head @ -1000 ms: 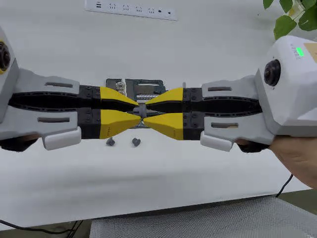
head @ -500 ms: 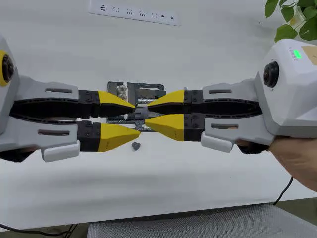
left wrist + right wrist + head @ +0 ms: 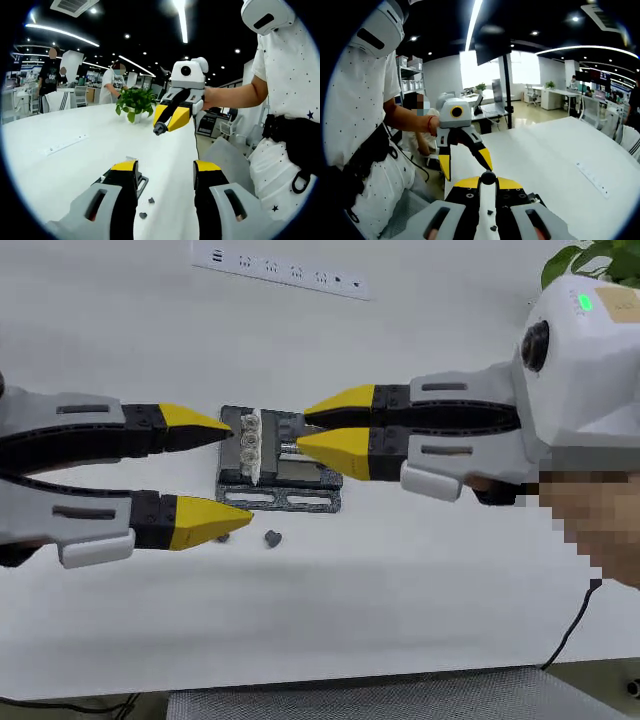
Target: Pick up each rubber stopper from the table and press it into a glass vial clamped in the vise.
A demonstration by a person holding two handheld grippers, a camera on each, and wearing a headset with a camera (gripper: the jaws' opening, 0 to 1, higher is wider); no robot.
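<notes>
Left gripper (image 3: pixel 240 472): jaws spread wide with nothing between them. In the head view it comes in from the left, its upper tip close to the vials and its lower tip over the vise's front left corner.
Right gripper (image 3: pixel 302 430): jaws clenched on a stopper. It comes in from the right, with its tips above the vise, just right of the vials.
Held stopper (image 3: pixel 487 177): small, dark and round, pinched at the very tips of the right gripper. In the left gripper view it pokes out below the yellow tips.
Loose stoppers (image 3: pixel 272 537): two small dark grey ones lie on the table just in front of the vise, near each other but apart.
Vise (image 3: pixel 285 498): dark metal, flat on the table between the two grippers.
Vials (image 3: pixel 250 445): a short row of clear glass, upright in the vise's left part.
Table (image 3: pixel 400 580): white.
Power strip (image 3: pixel 290 270): white, at the table's far edge. Its markings are too small to read.
Label (image 3: pixel 620 302): a tan patch on the right gripper's body, its writing unreadable. A green light (image 3: pixel 583 302) glows beside it.
Plant (image 3: pixel 590 255): green leaves at the far right corner.
</notes>
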